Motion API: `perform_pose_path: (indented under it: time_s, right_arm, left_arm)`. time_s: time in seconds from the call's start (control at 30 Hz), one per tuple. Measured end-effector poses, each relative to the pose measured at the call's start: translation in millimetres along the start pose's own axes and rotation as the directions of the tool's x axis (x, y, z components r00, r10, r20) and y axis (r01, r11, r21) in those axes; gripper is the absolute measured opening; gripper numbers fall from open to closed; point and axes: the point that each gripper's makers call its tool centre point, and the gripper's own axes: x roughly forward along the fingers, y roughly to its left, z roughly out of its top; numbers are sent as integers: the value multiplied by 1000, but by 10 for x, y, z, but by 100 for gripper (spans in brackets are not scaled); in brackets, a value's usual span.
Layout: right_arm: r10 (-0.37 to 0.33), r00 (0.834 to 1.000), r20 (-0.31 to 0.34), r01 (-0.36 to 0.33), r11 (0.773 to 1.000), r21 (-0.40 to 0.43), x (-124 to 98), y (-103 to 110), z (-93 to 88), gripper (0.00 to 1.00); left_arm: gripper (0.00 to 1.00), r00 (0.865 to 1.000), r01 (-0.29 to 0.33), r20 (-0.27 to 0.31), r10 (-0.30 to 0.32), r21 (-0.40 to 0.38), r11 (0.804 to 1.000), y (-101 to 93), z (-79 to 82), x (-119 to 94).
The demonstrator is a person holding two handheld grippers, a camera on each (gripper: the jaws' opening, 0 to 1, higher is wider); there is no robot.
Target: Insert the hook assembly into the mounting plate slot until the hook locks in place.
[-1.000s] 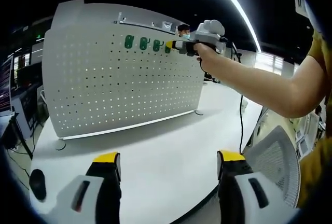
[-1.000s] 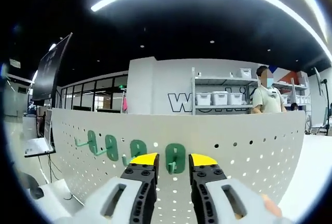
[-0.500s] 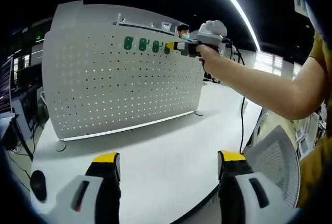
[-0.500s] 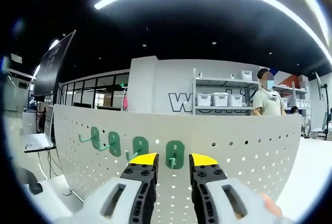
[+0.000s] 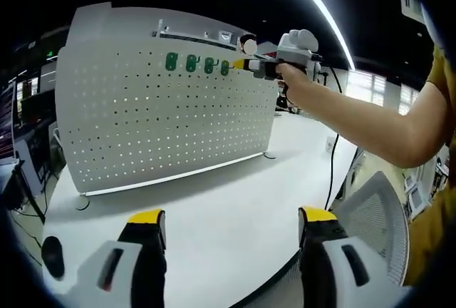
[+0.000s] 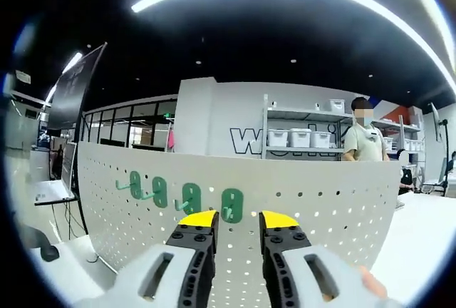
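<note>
I see my left claw (image 5: 231, 226) low over the white counter (image 5: 228, 201), its yellow-tipped jaws spread wide and grasping nothing. Beyond it stands the white perforated mounting plate (image 5: 164, 119), upright on the counter. Four green hooks (image 5: 194, 64) sit in a row near the plate's top edge, toward its right end.

My right claw (image 5: 241, 65) comes into the left gripper view from the right, held up at the plate's top row, its yellow tip just beside the rightmost green hook (image 5: 224, 68). In the right gripper view, the right claw's (image 6: 237, 220) jaws stand slightly parted with nothing between them, and the rightmost hook (image 6: 231, 205) sits on the plate (image 6: 320, 208) just above and beyond the gap. From here I can't tell whether that hook is fully locked in. A person (image 6: 363, 140) stands in the far background by some shelving (image 6: 303, 133).
</note>
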Motion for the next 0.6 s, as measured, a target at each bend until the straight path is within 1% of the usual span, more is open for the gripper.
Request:
perform_pose_path:
  time_s: [0.07, 0.17, 0.3, 0.43, 0.6]
  right_arm:
    - [-7, 1000, -6, 7, 1000, -11, -23, -57, -13, 21]
    - [-21, 1000, -10, 21, 1000, -15, -143, -128, -36, 20]
    - [-41, 999, -15, 40, 999, -17, -243, -207, -50, 20]
    - [-42, 999, -27, 41, 999, -22, -327, -207, -74, 20]
    - [-36, 999, -22, 35, 999, -34, -407, -175, -55, 20]
  left_arm:
    - [78, 1000, 6, 2, -6, 2, 1000, -22, 5, -2]
    - [78, 1000, 15, 2, -15, 11, 1000, -62, 14, -7]
    - [78, 1000, 25, 4, -25, 14, 1000, -92, 25, 3]
    - [78, 999, 41, 5, -41, 25, 999, -138, 60, 34]
    - [78, 998, 58, 6, -59, 35, 998, -182, 86, 70]
